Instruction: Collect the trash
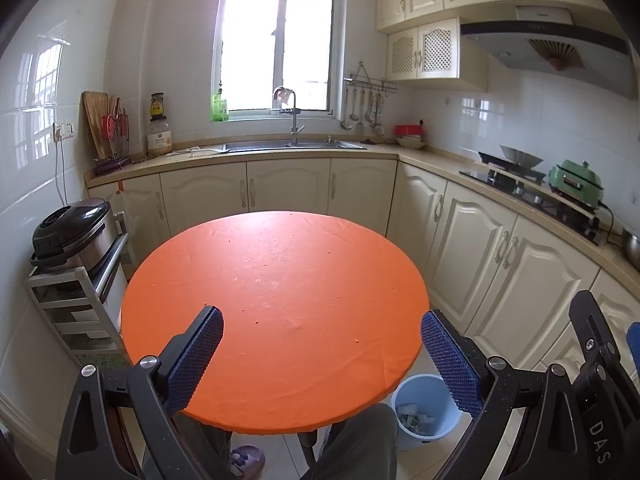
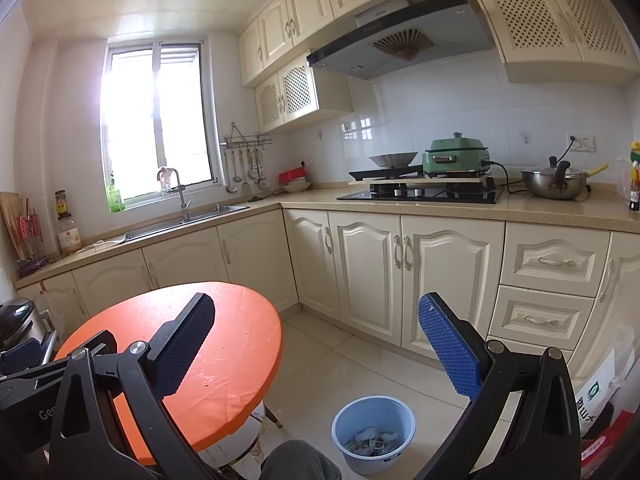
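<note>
Trash (image 2: 373,443) lay in the blue bin (image 2: 374,411) beside a bare orange table (image 1: 280,300), both grippers (image 1: 322,354) (image 2: 316,344) gaping empty, so collecting looked finished.

Trash bin (image 2: 373,432): light blue round plastic bucket, upright on tiled floor, open top. Sits below right gripper (image 2: 316,344), between its spread fingers in view, slightly toward right finger. In left wrist view, bin (image 1: 426,408) low, just inside right finger of left gripper (image 1: 322,354), partly tucked under table edge.

Trash (image 2: 372,442): crumpled white paper and mixed wrappers, small heap on bin bottom, bin mostly unfilled. Single items too small to tell.
</note>
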Demonstrator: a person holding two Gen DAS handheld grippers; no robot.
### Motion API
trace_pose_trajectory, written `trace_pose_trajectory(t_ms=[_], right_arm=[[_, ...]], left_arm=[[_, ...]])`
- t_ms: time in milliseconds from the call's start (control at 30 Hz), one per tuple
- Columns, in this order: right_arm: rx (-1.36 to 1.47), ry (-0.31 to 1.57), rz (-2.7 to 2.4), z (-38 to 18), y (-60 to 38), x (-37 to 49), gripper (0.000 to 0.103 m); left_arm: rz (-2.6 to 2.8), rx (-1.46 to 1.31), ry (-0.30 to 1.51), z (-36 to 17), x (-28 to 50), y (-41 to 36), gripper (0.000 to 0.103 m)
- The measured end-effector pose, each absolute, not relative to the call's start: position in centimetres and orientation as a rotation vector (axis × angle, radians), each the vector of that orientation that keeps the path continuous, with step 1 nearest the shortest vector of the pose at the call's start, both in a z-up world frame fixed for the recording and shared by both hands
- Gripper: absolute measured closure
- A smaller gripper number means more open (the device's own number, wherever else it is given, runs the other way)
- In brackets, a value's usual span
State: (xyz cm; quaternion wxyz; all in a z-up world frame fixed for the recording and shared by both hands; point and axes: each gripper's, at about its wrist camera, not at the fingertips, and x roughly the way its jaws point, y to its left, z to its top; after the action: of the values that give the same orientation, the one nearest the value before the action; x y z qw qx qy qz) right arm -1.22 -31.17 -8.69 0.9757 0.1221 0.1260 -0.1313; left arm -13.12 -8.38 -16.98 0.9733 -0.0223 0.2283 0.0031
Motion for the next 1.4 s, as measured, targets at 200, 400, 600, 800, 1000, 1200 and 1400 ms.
trace_pose_trajectory(t_ms=[200,400,600,800,1000,1200,1400], right_arm=[[0.248,0.256,-0.267,-8.6,-30.7,-1.7,0.0],[0.249,0.252,-0.261,-8.3,-30.5,-1.9,0.0],[0.25,0.252,-0.259,-8.4,-30.6,-2.0,0.0],[0.257,0.256,-0.259,-8.5,-30.4,-2.2,0.0],[0.261,0.26,-0.261,-8.5,-30.6,-2.3,0.0],[0.262,0.26,-0.262,-8.5,-30.6,-2.2,0.0],[0.265,0.261,-0.261,-8.4,-30.6,-2.3,0.0]], left_arm=[[-0.001,-0.054,0.464,-17.0,-13.6,-8.1,0.006],[0.003,-0.061,0.466,-16.6,-13.9,-7.8,0.006],[0.002,-0.061,0.468,-16.6,-13.9,-7.7,0.006],[-0.001,-0.06,0.469,-16.6,-14.1,-7.7,0.006],[-0.001,-0.057,0.471,-16.7,-14.3,-8.0,0.006],[0.001,-0.057,0.471,-16.7,-14.3,-8.1,0.006],[0.002,-0.058,0.473,-16.6,-14.4,-8.3,0.006]])
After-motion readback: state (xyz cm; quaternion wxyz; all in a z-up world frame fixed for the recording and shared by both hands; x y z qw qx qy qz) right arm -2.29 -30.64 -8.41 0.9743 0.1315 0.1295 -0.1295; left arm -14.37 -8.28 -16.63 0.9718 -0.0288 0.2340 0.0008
